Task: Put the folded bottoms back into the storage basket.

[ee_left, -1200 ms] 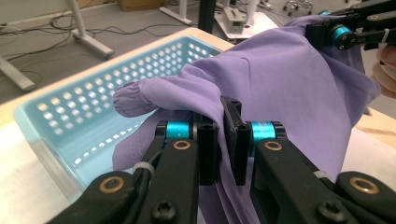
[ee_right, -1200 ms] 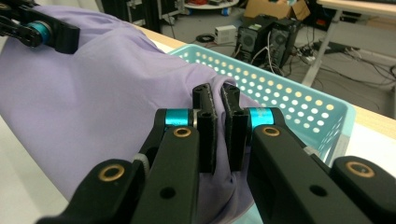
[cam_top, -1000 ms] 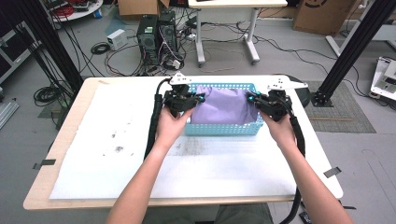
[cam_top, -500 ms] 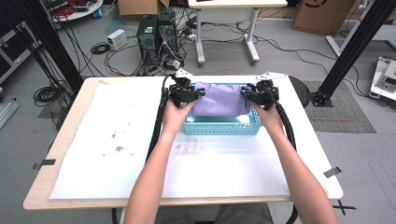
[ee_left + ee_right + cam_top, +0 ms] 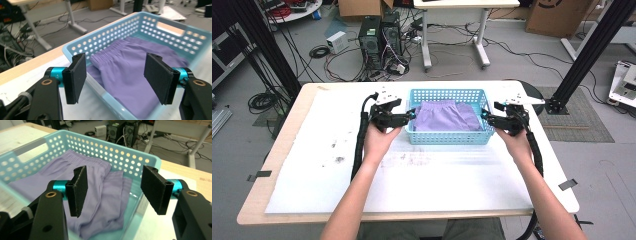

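I see a blue basket [image 5: 448, 136] near the worktop's [image 5: 312, 190] far edge, purple cloth [image 5: 446, 116] inside. My left claw [image 5: 411, 115] and right claw [image 5: 484, 116] flank its ends, wide open, empty.

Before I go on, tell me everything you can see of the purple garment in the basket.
The purple garment is soft lilac cloth, loosely folded, with a gathered elastic band along one edge, like a waistband. It lies flat on the floor of the light blue perforated basket, covering most of it and staying below the rim. Layers overlap near the middle in the right gripper view. Only the basket touches it: the left gripper and right gripper sit open at the basket's two ends, holding nothing.
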A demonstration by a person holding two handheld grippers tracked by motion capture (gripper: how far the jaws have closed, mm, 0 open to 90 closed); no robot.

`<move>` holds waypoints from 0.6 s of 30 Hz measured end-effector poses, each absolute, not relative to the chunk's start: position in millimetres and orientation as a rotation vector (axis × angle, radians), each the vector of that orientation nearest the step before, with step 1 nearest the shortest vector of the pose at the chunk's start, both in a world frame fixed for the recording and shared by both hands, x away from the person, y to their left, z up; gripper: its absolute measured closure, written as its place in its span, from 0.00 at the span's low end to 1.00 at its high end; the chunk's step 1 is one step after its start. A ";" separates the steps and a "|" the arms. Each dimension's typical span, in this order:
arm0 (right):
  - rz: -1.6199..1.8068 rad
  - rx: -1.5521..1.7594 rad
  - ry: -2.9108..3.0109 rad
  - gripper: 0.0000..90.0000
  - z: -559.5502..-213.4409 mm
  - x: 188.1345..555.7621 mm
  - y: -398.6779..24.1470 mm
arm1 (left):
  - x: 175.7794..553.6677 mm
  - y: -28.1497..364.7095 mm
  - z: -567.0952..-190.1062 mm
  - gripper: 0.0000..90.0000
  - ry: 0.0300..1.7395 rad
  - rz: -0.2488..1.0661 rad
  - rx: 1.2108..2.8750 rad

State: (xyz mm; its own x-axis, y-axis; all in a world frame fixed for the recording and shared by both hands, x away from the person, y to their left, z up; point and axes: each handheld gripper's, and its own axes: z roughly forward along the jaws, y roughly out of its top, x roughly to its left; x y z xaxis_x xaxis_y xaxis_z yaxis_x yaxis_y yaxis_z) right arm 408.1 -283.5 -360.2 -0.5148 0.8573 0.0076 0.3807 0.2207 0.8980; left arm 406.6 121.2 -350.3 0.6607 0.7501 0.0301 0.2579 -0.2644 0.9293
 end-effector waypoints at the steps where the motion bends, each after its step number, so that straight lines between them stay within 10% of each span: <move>1: 1.265 1.135 2.002 0.42 -362.8 403.1 -286.7 | 400.9 123.6 -351.6 0.36 0.787 0.583 1.832; 18: 1.350 1.120 1.997 0.36 -394.8 334.5 -323.5 | 325.6 167.8 -400.5 0.30 0.803 0.584 1.783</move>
